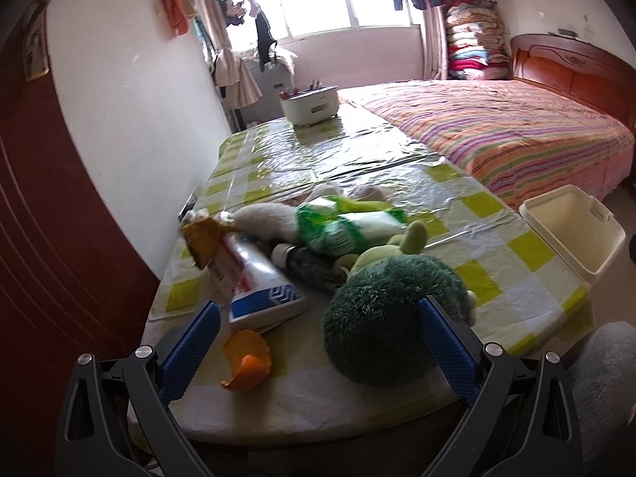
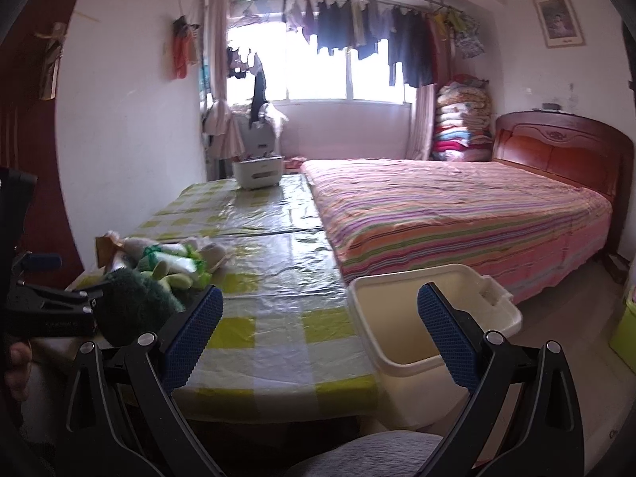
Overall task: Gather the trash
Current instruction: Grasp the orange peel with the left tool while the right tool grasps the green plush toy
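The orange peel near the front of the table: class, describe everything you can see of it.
The orange peel is one curled, cup-shaped piece, bright orange outside and paler inside. It looks soft and torn at the edge. It lies on the checked tablecloth near the table's front edge, just in front of the white tube, whose end it looks close to or just touching. It sits between the open left gripper fingers, nearer the left one, touching neither. The right wrist view does not show it.

My left gripper [image 1: 318, 338] sits low and near, jaws spread wide with nothing between the blue pads [image 1: 190, 349]. My right gripper [image 2: 320, 334] is level beside it, to the right, jaws equally wide and holding nothing
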A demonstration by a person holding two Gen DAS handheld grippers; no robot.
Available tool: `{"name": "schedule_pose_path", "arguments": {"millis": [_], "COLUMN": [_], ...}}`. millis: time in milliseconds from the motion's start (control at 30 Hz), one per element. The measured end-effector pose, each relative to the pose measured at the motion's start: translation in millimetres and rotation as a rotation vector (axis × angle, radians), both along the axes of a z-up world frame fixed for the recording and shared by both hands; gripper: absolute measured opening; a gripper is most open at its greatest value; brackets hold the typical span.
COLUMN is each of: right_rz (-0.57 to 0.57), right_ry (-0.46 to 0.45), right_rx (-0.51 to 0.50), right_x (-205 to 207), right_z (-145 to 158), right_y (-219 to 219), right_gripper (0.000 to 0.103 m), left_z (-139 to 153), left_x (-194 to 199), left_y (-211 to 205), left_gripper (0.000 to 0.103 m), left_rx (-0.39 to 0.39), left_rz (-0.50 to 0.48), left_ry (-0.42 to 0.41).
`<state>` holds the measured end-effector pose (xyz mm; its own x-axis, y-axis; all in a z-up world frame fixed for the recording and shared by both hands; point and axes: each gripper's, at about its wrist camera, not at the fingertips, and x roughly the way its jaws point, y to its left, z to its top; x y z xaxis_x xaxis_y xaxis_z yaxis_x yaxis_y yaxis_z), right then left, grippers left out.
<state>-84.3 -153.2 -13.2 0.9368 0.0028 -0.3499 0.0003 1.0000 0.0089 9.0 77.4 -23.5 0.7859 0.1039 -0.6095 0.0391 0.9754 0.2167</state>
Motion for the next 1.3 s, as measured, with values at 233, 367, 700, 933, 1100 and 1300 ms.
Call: {"name": "schedule_pose_path", "arguments": {"millis": [233,367,700,933,1100,1300], "right_rz": [0.136,0.259,0.601,0.691,0.698,0.718], "right_ry": [0.038,0.089,0.21,0.272,0.295,0.283], "right_rx": [0.008,0.019,0.038,-0.005,0.014,0.023], "right_x": [17,31,70,93,101,100], "right_z": [-2,-6,-23,-37,-42,-42], "right_y": [26,49,120,153,157,151], "right_gripper": [0.097,0.097,0.097,0.097,0.094,0.079], "left_z": [2,13,22,27,30,23], "left_x": [-3,-6,-3,-4,-6,-12], "left_y": [17,25,43,59,77,98], "left_gripper": [0.096,0.096,0.096,0.096,0.096,0.096], "left_rx": [-0.025,-0.072,-0.085,-0.086,-0.086,-0.081], "left_rz": [0.023,0.009,0.047,0.086,0.129,0.168], "left_ry": [0.004,-0.007,-0.037,-0.056,-0.067,-0.055]}}
